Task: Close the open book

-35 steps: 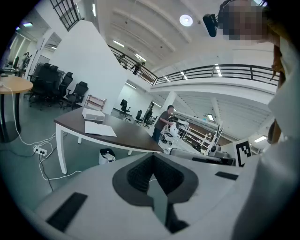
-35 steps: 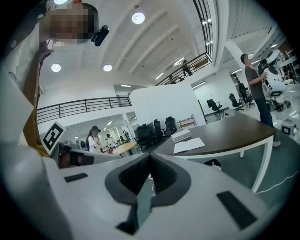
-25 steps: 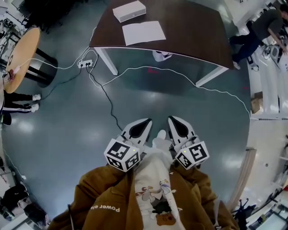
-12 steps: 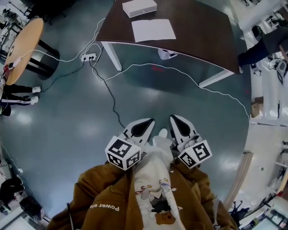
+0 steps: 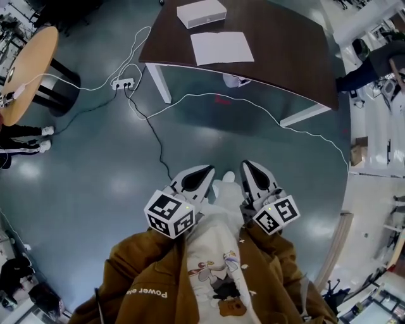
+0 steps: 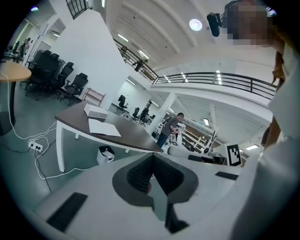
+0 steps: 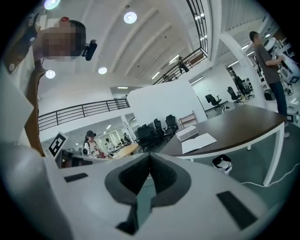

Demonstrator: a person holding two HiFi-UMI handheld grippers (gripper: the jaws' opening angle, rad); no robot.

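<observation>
An open white book (image 5: 222, 48) lies flat on a dark brown table (image 5: 291, 44) far ahead of me; it also shows as the open book (image 6: 103, 127) in the left gripper view and the open book (image 7: 198, 142) in the right gripper view. My left gripper (image 5: 207, 171) and right gripper (image 5: 246, 166) are held close to my chest, side by side, well short of the table. Both are shut with nothing between their jaws.
A white box (image 5: 201, 13) sits on the table beyond the book. A small bin (image 5: 235, 80) stands under the table. White and black cables (image 5: 190, 96) and a power strip (image 5: 123, 83) lie on the floor between me and the table. A round wooden table (image 5: 26, 71) is at left.
The table and book have shifted slightly in the head view as I moved across the floor. Both grippers keep their pose near my chest, still shut.
</observation>
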